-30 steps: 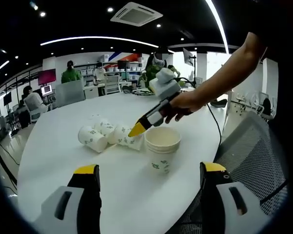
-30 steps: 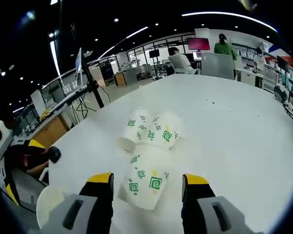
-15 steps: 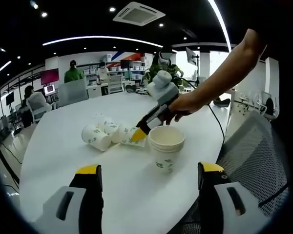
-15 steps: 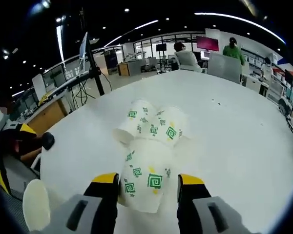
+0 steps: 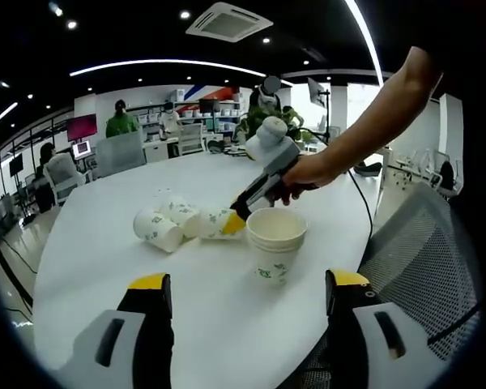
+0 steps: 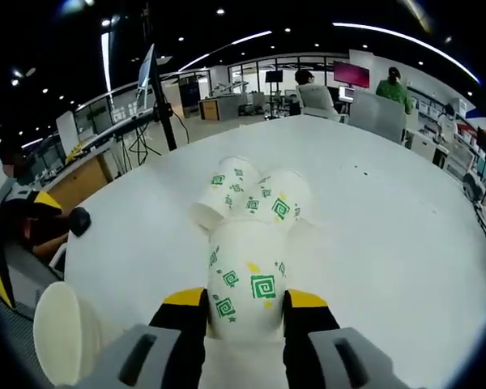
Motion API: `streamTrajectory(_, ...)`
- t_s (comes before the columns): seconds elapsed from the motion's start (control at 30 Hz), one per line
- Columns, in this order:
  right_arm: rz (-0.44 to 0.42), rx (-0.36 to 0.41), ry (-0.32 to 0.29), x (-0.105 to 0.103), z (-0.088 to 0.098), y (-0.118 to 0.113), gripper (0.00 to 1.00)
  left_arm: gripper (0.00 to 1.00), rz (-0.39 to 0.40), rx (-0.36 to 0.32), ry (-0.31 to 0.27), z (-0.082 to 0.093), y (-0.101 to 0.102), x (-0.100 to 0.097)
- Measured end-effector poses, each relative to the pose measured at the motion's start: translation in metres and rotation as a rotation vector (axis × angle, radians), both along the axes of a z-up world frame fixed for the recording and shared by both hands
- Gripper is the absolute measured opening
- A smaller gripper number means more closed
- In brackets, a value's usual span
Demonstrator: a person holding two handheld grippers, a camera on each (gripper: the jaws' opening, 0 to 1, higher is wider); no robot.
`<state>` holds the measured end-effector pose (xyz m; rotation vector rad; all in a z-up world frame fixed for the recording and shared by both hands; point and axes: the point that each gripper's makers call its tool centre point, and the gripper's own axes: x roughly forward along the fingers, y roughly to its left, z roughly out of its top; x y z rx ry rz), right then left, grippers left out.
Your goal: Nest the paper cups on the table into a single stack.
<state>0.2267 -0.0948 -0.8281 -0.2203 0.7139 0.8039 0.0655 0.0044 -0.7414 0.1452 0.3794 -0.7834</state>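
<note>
So the right gripper (image 6: 245, 298) has its yellow-tipped fingers (image 6: 186, 298) clamped on either side of a paper cup (image 6: 249, 275) lying on its side on the white round counter (image 6: 389, 235). It's white with little green square-spiral prints, and its bottom end points toward the camera. Just past it, two more cups (image 6: 259, 196) of the same kind lie on their sides, side by side and touching each other, and the gripped cup butts up against them.

From the left gripper view you can see the same thing from across the counter (image 5: 97, 243): a hand (image 5: 308, 172) holds the right gripper (image 5: 236, 227), whose yellow tips are down at the lying cup (image 5: 215, 224), with the other cups on their sides (image 5: 166, 222) to the left of it. Right next to that, an upright stack of cups (image 5: 275, 241) stands near the counter edge, mouth up. That stack also peeks into the right gripper view at the lower left (image 6: 61, 332).

The left gripper (image 5: 245, 284) hangs above the counter on the near side of the stack, fingers (image 5: 150, 284) spread wide apart with nothing between them. A mesh-backed chair (image 5: 405, 259) sits off to the right, and the background is office desks and people.
</note>
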Motion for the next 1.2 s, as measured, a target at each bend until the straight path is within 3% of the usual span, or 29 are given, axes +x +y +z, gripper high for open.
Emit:
streamTrajectory(0.6,-0.049,0.033,-0.031,0.0,0.018,-0.017,0.35,0.74,-0.014,0.009,0.001,-0.003,0.0,-0.002)
streamTrajectory(1.2,-0.102,0.198,-0.096,-0.007,0.074,-0.026,0.35,0.73,-0.005,0.014,0.01,-0.004,0.002,0.0)
